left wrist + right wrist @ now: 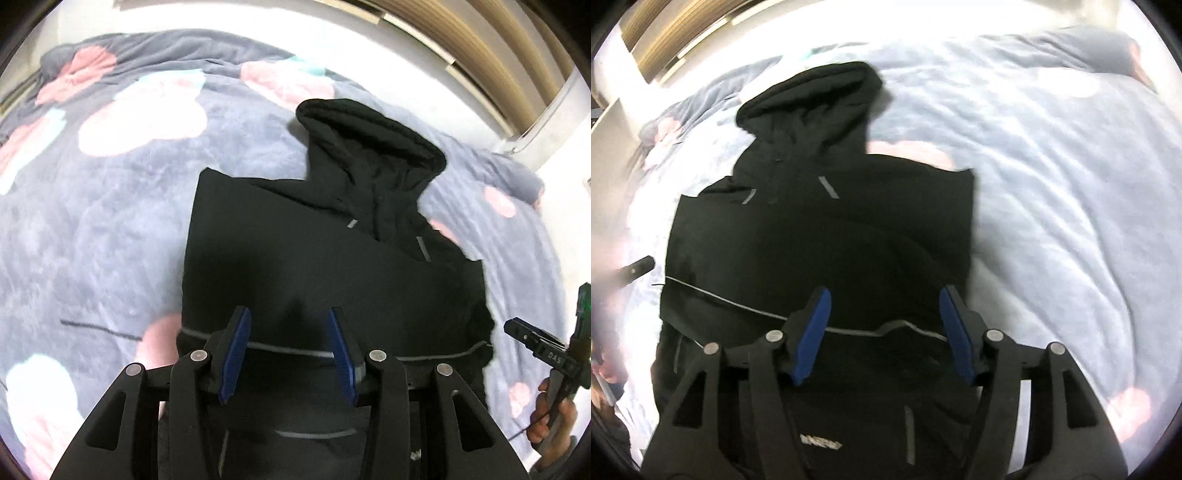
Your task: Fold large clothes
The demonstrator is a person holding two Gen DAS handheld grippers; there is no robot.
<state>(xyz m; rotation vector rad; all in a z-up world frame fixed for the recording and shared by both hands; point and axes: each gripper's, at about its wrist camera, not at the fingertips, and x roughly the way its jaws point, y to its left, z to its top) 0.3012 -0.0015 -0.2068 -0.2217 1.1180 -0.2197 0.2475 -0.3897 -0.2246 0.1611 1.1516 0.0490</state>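
A black hooded jacket with thin grey piping lies flat on the bed, its sleeves folded in and its hood at the far end. My left gripper hovers over its near hem, jaws apart, with nothing between the blue pads. In the right wrist view the same jacket fills the middle. My right gripper stands open above the hem's grey stripe, pads clear of the cloth. A hand carries the right gripper's body at the left wrist view's right edge.
The jacket rests on a fluffy grey-blue blanket with pink and white blotches, which spreads wide on both sides. Wooden slats and a white wall lie beyond the bed's far edge.
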